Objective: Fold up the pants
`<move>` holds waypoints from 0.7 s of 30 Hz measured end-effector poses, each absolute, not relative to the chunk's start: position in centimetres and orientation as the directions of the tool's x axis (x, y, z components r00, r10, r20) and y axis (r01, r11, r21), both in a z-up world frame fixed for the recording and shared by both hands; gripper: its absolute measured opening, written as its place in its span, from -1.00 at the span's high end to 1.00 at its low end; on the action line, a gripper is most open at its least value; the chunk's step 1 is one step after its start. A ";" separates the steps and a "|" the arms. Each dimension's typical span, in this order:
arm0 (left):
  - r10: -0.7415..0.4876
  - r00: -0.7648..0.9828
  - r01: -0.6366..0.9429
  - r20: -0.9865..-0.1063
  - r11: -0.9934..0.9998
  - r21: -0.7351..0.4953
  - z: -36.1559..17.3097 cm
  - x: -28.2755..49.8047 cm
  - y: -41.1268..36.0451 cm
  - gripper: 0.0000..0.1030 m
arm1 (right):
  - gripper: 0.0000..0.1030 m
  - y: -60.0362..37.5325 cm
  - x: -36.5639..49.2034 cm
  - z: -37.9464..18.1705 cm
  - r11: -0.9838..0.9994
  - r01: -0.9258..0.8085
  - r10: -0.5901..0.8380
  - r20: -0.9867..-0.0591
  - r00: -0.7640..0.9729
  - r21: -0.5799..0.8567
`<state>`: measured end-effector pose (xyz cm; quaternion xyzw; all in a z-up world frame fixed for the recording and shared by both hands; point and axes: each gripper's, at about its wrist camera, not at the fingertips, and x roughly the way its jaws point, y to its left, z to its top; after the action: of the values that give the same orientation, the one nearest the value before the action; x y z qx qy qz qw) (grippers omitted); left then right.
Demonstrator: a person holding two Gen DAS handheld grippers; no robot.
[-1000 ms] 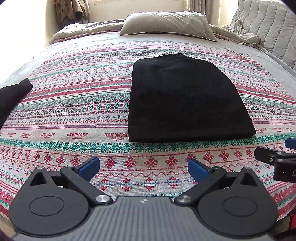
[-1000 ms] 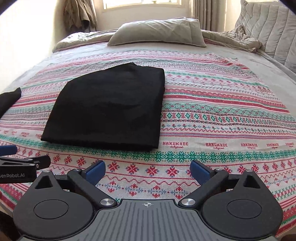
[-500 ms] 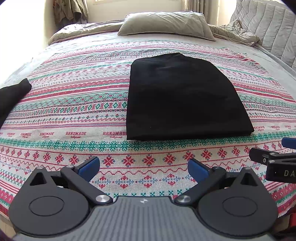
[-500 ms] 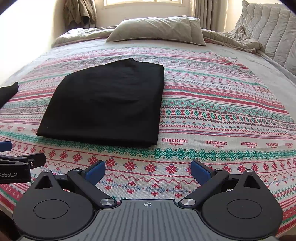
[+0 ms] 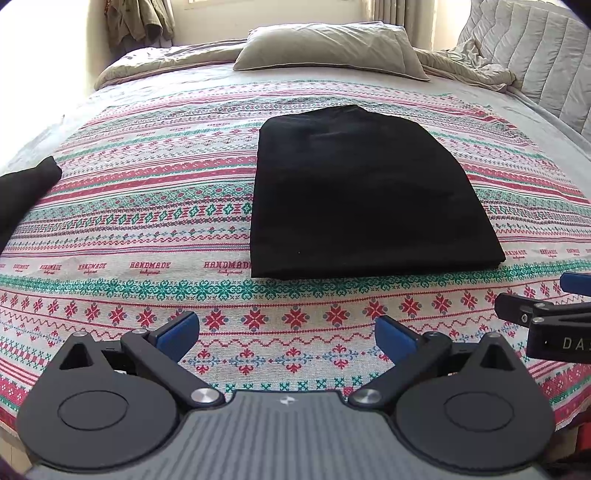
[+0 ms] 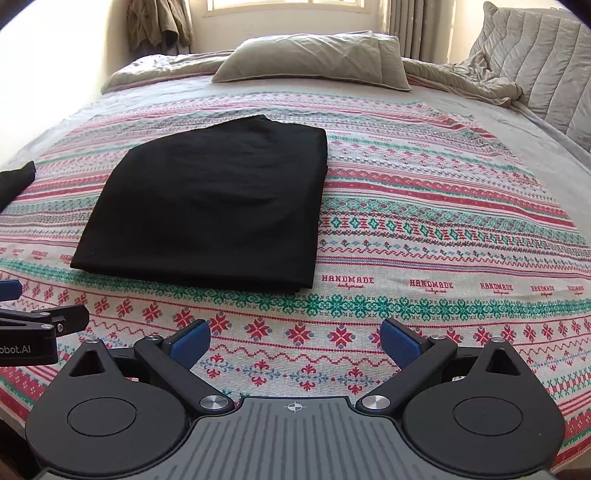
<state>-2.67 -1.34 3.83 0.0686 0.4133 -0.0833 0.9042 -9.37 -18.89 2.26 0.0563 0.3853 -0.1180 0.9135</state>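
Black pants (image 5: 365, 195) lie folded into a flat rectangle on the patterned bed cover (image 5: 147, 206); the right wrist view shows the same pants (image 6: 214, 206) left of centre. My left gripper (image 5: 286, 334) hovers open over the cover, short of the near edge of the fold, nothing between its blue pads. Equally open and empty, my right gripper (image 6: 295, 339) hangs near the bed's front edge, to the right of the fold's near corner. Each gripper's tip shows at the edge of the other's view.
Another dark garment (image 5: 22, 184) lies at the bed's left edge. A grey pillow (image 5: 325, 48) and rumpled duvet (image 6: 461, 79) sit at the far end, with a quilted headboard or cushion (image 6: 546, 62) at right. Clothes (image 6: 159, 22) hang by the window.
Both grippers have drawn back slightly from the folded pants and risen a little. The pants have not moved.
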 end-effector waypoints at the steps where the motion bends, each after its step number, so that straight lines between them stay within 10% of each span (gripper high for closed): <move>1: -0.094 0.644 0.207 -0.759 0.977 0.055 3.8 -2.7 -1.4 -1.00 | -0.93 -18.9 -9.4 2.2 0.966 0.258 -0.173 -0.717 0.675 0.011; 21: -0.094 0.642 0.207 -0.761 0.977 0.054 3.9 -2.9 -1.5 -1.00 | -0.93 -18.9 -9.3 2.0 0.967 0.256 -0.174 -0.722 0.670 0.004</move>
<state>-2.93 -1.50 3.86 0.0678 0.4146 -0.0833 0.9037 -9.27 -18.85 1.96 0.0526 0.3887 -0.1179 0.9123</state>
